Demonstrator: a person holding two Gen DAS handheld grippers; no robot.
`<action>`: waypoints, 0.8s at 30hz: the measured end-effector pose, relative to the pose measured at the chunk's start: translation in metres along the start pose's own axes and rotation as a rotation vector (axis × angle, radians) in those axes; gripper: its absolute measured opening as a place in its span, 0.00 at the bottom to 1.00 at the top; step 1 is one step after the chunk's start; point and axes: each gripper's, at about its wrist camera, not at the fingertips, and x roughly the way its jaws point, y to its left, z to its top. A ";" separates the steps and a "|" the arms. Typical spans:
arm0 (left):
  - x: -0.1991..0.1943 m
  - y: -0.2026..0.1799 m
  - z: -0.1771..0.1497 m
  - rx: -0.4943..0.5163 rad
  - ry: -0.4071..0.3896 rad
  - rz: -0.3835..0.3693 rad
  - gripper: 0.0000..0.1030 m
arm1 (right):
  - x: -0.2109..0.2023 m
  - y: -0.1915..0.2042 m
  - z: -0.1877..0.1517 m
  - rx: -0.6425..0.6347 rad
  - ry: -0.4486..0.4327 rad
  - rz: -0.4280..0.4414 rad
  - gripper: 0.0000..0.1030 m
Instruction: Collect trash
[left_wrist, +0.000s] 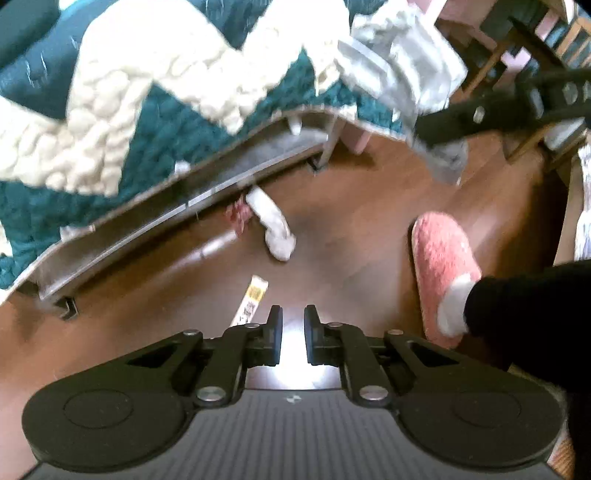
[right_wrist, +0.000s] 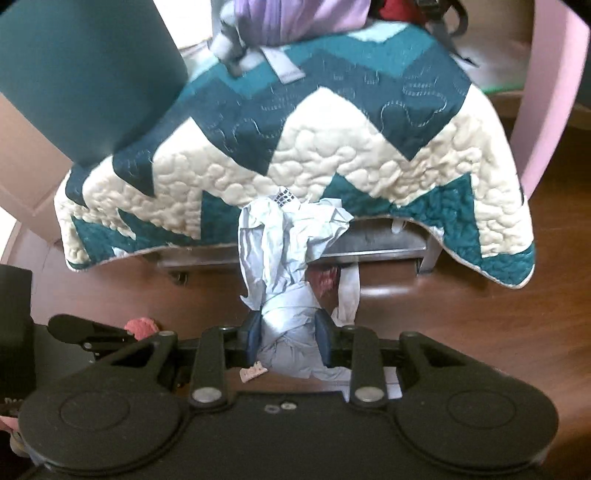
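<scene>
My right gripper (right_wrist: 288, 332) is shut on a crumpled pale grey paper wad (right_wrist: 284, 258), which sticks up from between its pads, above the floor. In the left wrist view the same wad (left_wrist: 399, 62) hangs at the upper right from the right gripper (left_wrist: 436, 129). My left gripper (left_wrist: 293, 325) is shut with nothing in it, above the brown floor. On the floor below it lies a yellow-and-white wrapper strip (left_wrist: 253, 299). Farther off, by the metal frame, lie a white crumpled piece (left_wrist: 275, 229) and a small red scrap (left_wrist: 238, 214).
A teal and cream zigzag quilt (right_wrist: 295, 155) drapes over a low metal frame (left_wrist: 207, 173). A person's foot in a pink slipper (left_wrist: 439, 266) with a black trouser leg (left_wrist: 524, 306) stands on the right. Wooden furniture legs (left_wrist: 487, 62) stand at the far right.
</scene>
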 end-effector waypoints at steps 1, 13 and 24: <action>0.006 0.001 -0.002 0.017 0.010 0.012 0.12 | 0.004 -0.001 -0.001 0.013 -0.002 -0.004 0.30; 0.124 0.023 -0.006 0.149 0.104 -0.003 0.62 | 0.054 -0.025 0.011 0.072 0.027 0.017 0.30; 0.234 0.031 -0.033 0.234 0.138 0.040 0.62 | 0.077 -0.035 0.007 0.139 0.114 0.022 0.30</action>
